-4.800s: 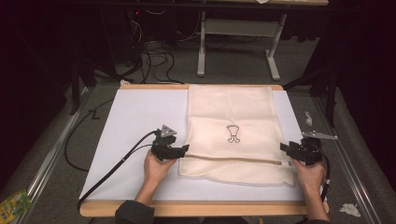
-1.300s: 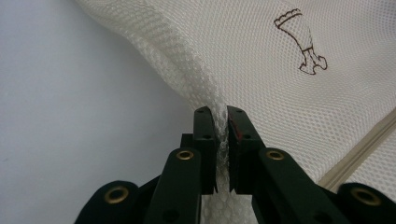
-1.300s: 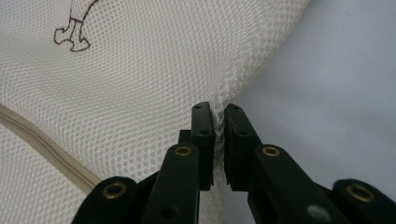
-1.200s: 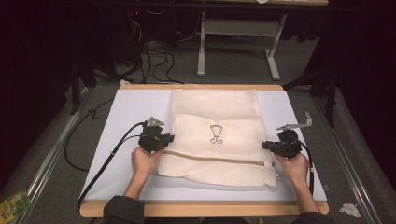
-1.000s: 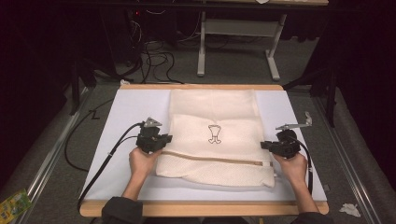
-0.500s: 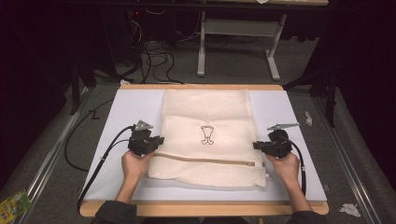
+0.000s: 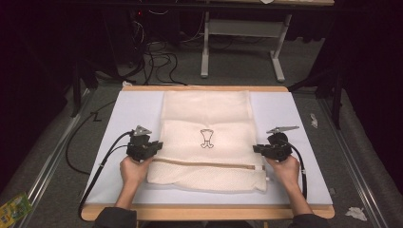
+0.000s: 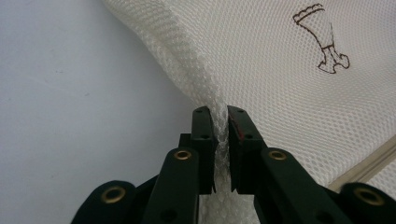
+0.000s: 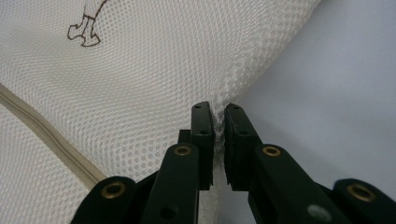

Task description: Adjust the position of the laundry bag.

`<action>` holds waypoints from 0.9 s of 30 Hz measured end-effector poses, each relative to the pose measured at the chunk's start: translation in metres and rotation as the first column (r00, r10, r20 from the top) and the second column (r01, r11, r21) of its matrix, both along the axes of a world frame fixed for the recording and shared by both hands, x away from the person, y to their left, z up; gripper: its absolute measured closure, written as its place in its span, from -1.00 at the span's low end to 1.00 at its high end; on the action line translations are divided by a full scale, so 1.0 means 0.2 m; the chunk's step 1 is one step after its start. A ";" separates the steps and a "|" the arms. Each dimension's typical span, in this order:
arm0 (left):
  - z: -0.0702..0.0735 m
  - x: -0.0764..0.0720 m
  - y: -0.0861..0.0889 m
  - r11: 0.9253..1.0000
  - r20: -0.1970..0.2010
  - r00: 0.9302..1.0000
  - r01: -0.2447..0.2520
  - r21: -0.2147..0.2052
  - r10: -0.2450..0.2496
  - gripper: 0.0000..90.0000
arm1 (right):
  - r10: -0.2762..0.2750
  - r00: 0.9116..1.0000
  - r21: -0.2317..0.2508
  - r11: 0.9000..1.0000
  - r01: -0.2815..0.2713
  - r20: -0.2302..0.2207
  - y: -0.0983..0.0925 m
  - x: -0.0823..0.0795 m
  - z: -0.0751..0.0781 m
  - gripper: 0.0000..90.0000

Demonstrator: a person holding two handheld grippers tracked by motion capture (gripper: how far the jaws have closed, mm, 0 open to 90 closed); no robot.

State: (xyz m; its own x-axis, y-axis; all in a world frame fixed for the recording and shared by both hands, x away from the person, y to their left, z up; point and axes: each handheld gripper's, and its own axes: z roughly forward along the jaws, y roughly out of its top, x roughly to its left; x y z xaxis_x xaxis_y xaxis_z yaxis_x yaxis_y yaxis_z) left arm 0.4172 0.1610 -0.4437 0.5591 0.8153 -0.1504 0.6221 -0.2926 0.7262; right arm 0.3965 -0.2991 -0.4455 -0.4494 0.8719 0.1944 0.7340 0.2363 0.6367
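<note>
A cream mesh bag (image 7: 206, 109) lies flat on the pale mat (image 7: 133, 109), with a small brown emblem (image 7: 206, 138) in its middle and a tan zip (image 7: 204, 164) across its near part. My left gripper (image 7: 157, 146) is shut on the bag's left edge; in the left gripper view the mesh (image 8: 261, 70) is bunched between the jaws of my left gripper (image 8: 221, 114). My right gripper (image 7: 258, 149) is shut on the bag's right edge. In the right gripper view the seam (image 9: 243, 79) runs into the jaws of my right gripper (image 9: 218, 109).
The mat covers a wooden table (image 7: 204, 212). A black cable (image 7: 102, 161) trails off the left gripper over the mat's left side. Behind the table stand a desk frame (image 7: 205, 47) and loose floor cables (image 7: 157, 61). Paper scraps (image 7: 354, 212) lie on the floor at right.
Both grippers have slid left and slightly toward the person, dragging the bag with them. The bag now lies nearer the mat's middle.
</note>
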 end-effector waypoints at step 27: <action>-0.05 -0.14 -0.03 0.996 0.147 0.989 -0.018 0.091 0.004 0.10 | -0.092 0.983 -0.027 0.995 0.097 0.160 -0.02 -0.10 -0.04 0.11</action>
